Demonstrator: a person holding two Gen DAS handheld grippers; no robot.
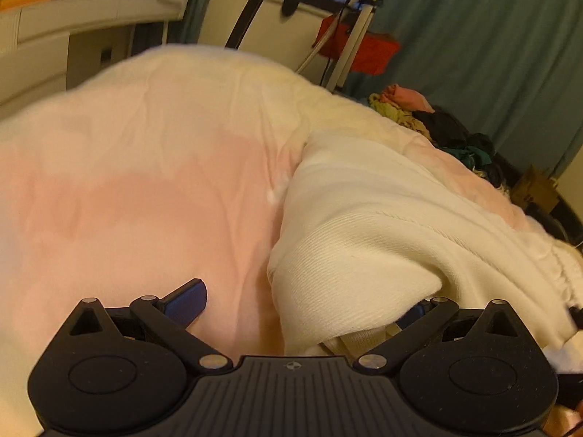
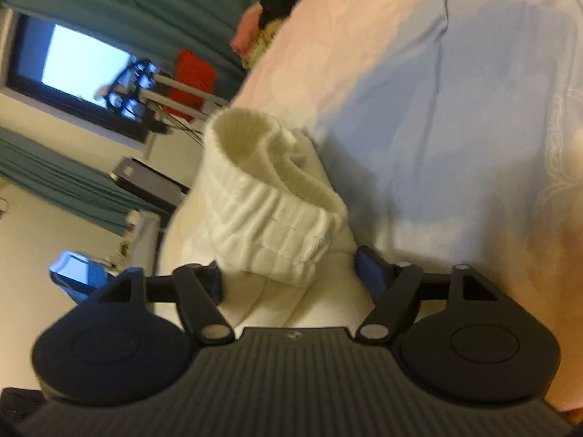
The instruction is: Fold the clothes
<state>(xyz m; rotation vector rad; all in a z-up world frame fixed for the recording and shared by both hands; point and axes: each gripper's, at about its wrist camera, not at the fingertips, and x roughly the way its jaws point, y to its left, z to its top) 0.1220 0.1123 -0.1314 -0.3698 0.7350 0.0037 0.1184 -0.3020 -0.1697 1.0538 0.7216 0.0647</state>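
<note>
A white knit garment (image 1: 382, 225) lies on the pink and white bed cover (image 1: 145, 189). My left gripper (image 1: 302, 309) stands with its jaws wide apart; the garment's ribbed edge drapes over the right blue pad, the left pad (image 1: 189, 300) is bare. In the right wrist view, the white garment's ribbed cuff (image 2: 269, 211) bunches between the jaws of my right gripper (image 2: 295, 280), which stand apart with cloth filling the gap; whether they pinch it is unclear.
A pile of mixed clothes (image 1: 437, 123) lies at the bed's far right. A stand with a red cloth (image 1: 360, 47) and green curtains (image 1: 492, 36) are behind the bed. A desk (image 1: 73, 18) stands at far left.
</note>
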